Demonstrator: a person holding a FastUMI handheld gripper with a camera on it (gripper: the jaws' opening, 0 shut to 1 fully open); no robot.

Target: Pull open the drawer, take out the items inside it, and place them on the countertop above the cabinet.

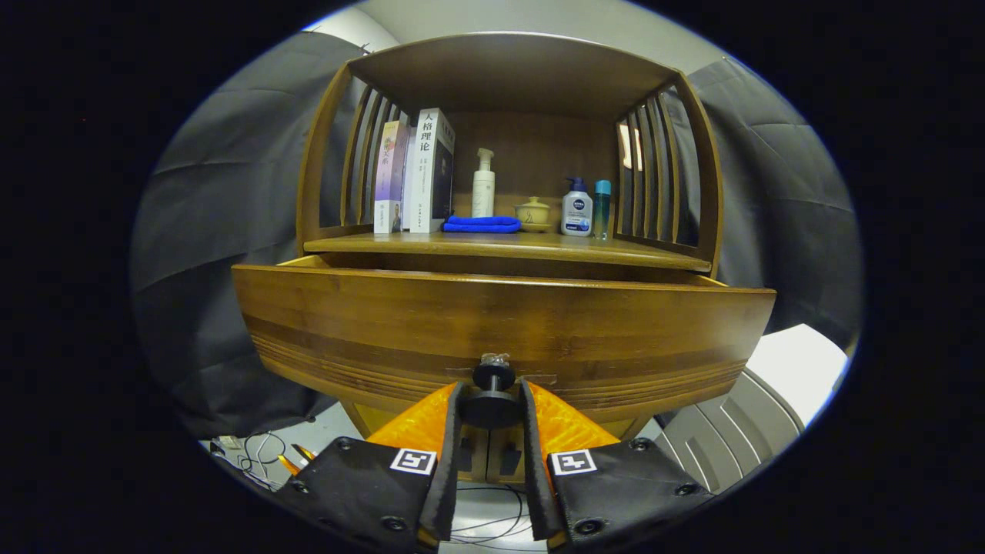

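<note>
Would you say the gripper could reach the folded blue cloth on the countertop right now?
Probably not yet: the gripper is shut on the black round drawer knob, and the folded blue cloth lies beyond the pulled-out wooden drawer front.

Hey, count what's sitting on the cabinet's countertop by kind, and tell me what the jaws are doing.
Books: 3
Bottles: 3
Folded blue cloth: 1
Small lidded pot: 1
Total: 8
Gripper: jaws closed on the drawer knob, drawer pulled open.
</note>
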